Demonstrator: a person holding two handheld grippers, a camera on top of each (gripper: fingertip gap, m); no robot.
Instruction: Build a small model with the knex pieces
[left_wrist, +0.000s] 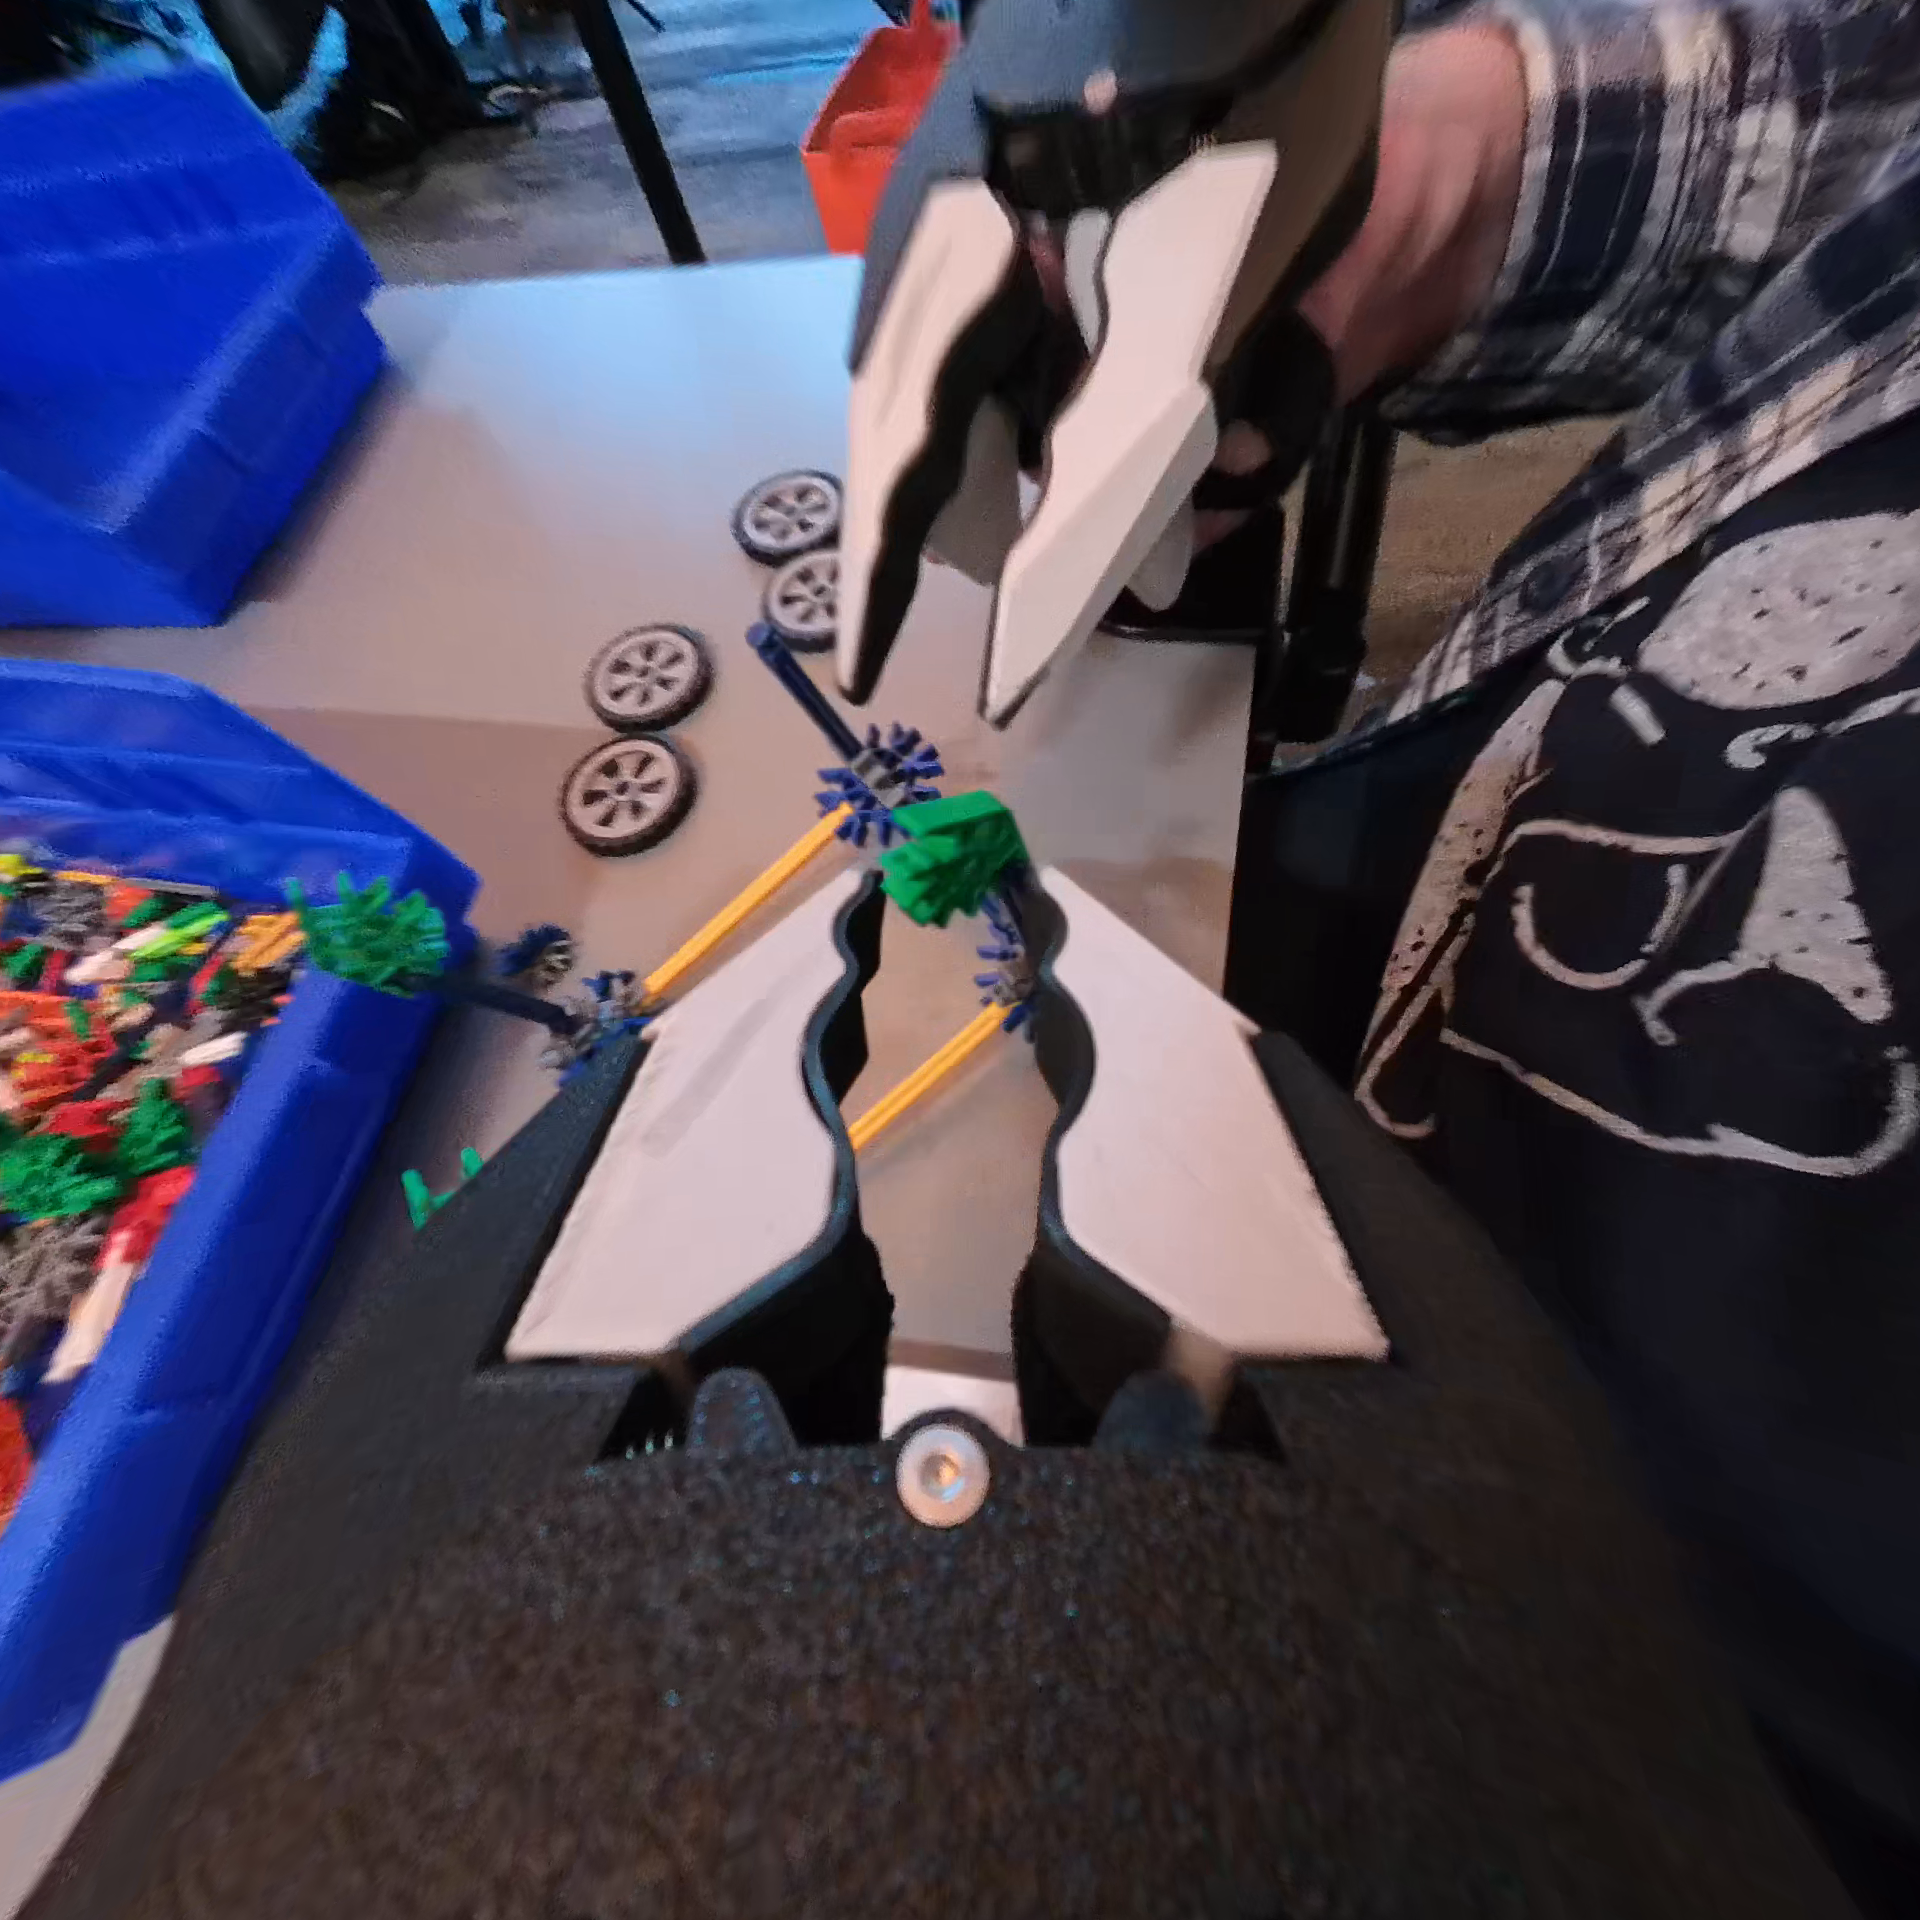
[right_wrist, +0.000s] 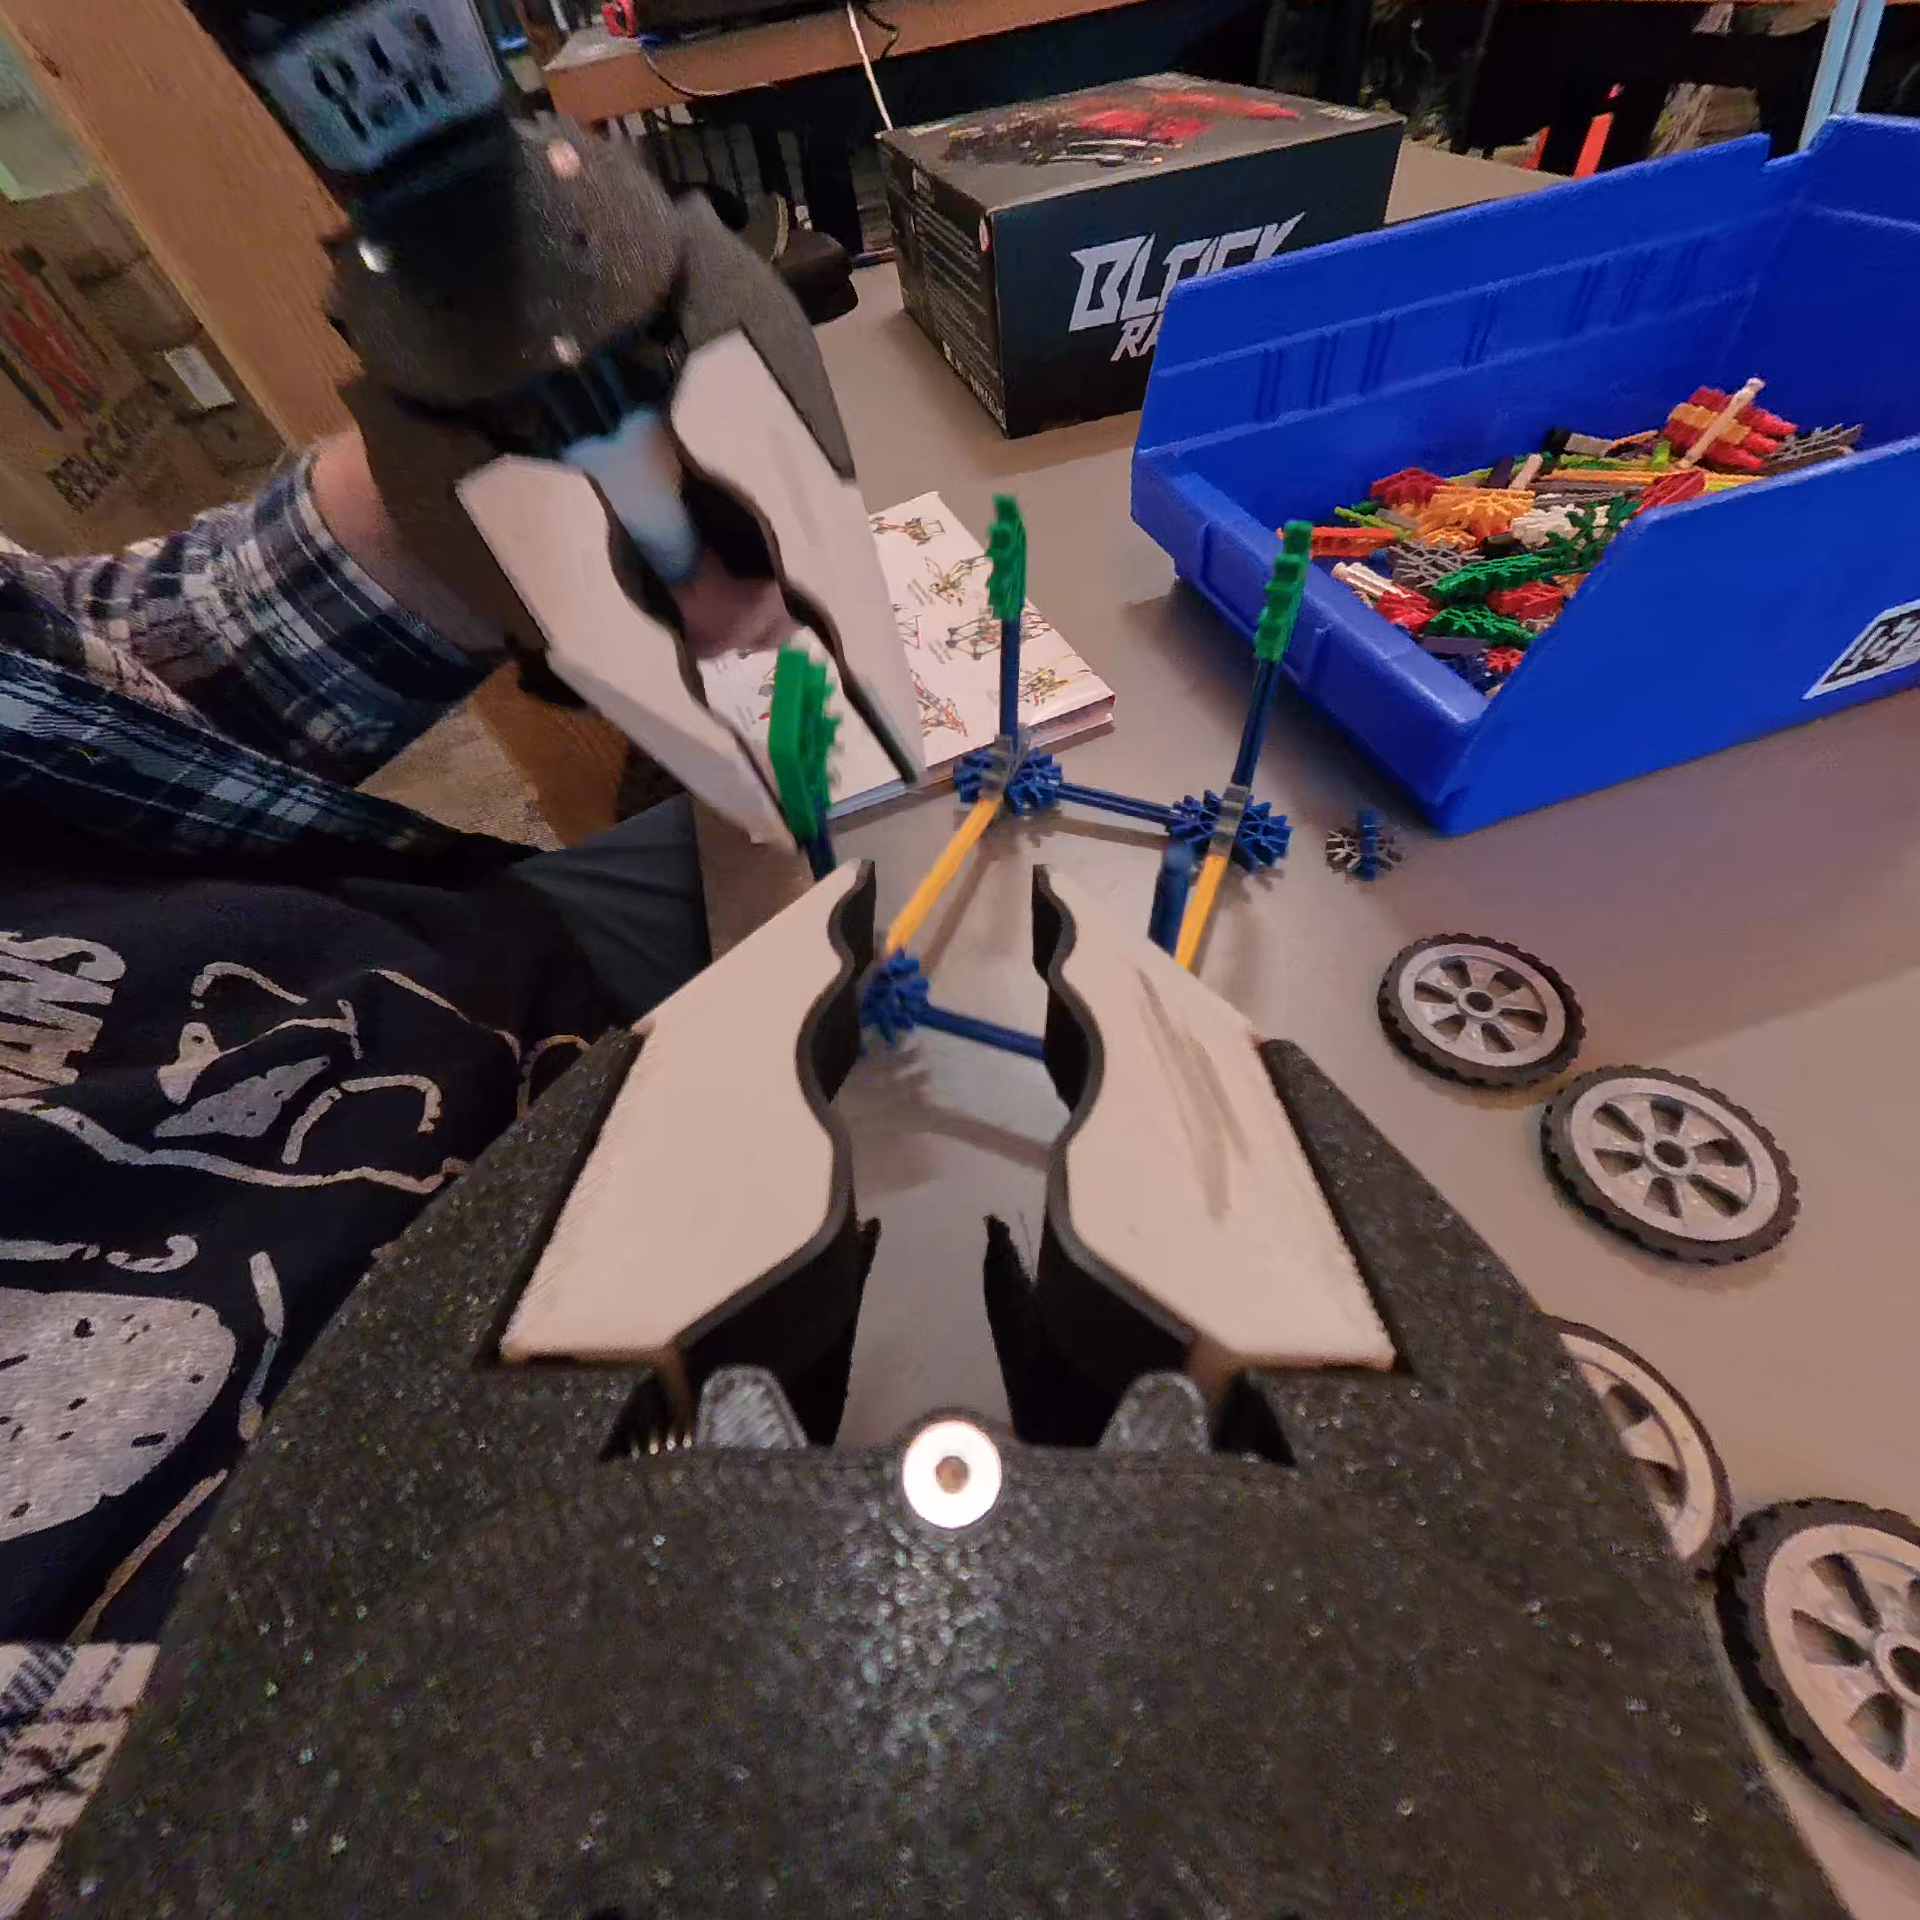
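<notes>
A small frame of blue connectors, yellow rods (right_wrist: 940, 878) and blue rods (right_wrist: 1112, 802) lies on the grey table (right_wrist: 1558, 894). Blue posts stand up from it, each topped with a green connector (right_wrist: 1006, 551). My left gripper (left_wrist: 953, 883) is open, with its jaws on either side of the nearest green connector (left_wrist: 951, 852), which also shows in the right wrist view (right_wrist: 800, 727). The left gripper shows tilted in the right wrist view (right_wrist: 842, 800). My right gripper (right_wrist: 951, 878) is open and empty, just above the frame's near end. It also shows in the left wrist view (left_wrist: 925, 701).
Several grey wheels (right_wrist: 1668, 1164) lie flat on the table. A blue bin (right_wrist: 1351, 644) holds several mixed pieces, and a second blue bin (left_wrist: 156, 364) stands behind it. An instruction booklet (right_wrist: 987, 644), a black box (right_wrist: 1143, 239) and a loose connector (right_wrist: 1363, 847) are nearby. A person's torso (left_wrist: 1662, 935) is at the table edge. The grippers are tip to tip, or close to it.
</notes>
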